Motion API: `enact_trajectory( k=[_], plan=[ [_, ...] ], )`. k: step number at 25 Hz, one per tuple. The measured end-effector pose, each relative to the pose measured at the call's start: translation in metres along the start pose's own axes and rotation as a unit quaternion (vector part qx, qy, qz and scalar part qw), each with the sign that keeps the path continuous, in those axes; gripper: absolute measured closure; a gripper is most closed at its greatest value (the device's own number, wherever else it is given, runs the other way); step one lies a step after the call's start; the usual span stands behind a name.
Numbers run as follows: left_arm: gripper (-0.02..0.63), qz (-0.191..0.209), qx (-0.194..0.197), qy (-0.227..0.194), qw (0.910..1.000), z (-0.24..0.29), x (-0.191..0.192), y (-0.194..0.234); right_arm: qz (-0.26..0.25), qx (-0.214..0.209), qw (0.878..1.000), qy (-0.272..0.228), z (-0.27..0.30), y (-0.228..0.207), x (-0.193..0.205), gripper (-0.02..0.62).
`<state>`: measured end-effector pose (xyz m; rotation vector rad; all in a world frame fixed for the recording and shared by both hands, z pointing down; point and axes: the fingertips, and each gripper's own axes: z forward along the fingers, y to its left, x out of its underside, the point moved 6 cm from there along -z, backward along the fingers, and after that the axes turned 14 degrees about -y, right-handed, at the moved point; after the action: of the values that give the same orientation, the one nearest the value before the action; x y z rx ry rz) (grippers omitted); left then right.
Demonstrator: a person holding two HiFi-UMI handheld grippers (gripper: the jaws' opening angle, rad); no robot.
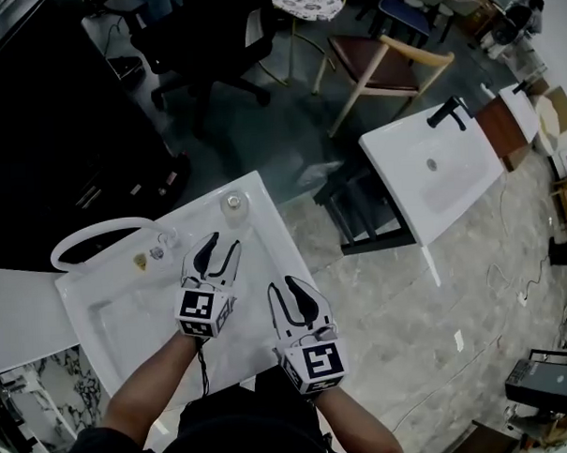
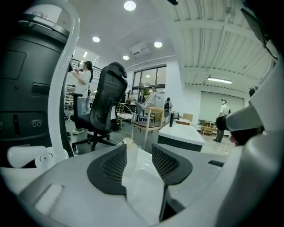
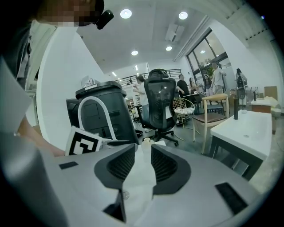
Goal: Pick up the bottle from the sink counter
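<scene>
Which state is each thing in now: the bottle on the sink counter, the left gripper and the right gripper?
bottle: upright near the far corner of the sink counter, not held.
left gripper: open, nothing between its jaws, pointing toward the bottle but apart from it.
right gripper: open, nothing between its jaws, farther from the bottle than the left one.

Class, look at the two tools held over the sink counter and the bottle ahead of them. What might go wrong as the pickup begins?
1. The bottle stands near the far corner of the sink counter. A nudge from the open left tool might tip it or push it over the edge.
2. The right tool, also open, points at the same bottle from alongside. If both reach in together, they may well collide.
</scene>
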<state>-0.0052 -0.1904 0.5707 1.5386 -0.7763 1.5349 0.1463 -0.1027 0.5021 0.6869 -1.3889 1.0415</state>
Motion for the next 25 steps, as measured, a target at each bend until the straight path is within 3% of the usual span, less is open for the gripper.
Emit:
enact_trajectory(
  k=[11,25],
  plan=[
    [0.275,-0.015,-0.046,0.031,0.9983,0.058,0.039,0.027,0.014,0.001,1.0,0.009,0.016,-0.016,0.016,0.492],
    [0.261,0.035,-0.031,0.022,0.9987,0.104,0.054,0.033,0.032,0.016,0.999,0.016,0.005,-0.028,0.029,0.489]
  ],
)
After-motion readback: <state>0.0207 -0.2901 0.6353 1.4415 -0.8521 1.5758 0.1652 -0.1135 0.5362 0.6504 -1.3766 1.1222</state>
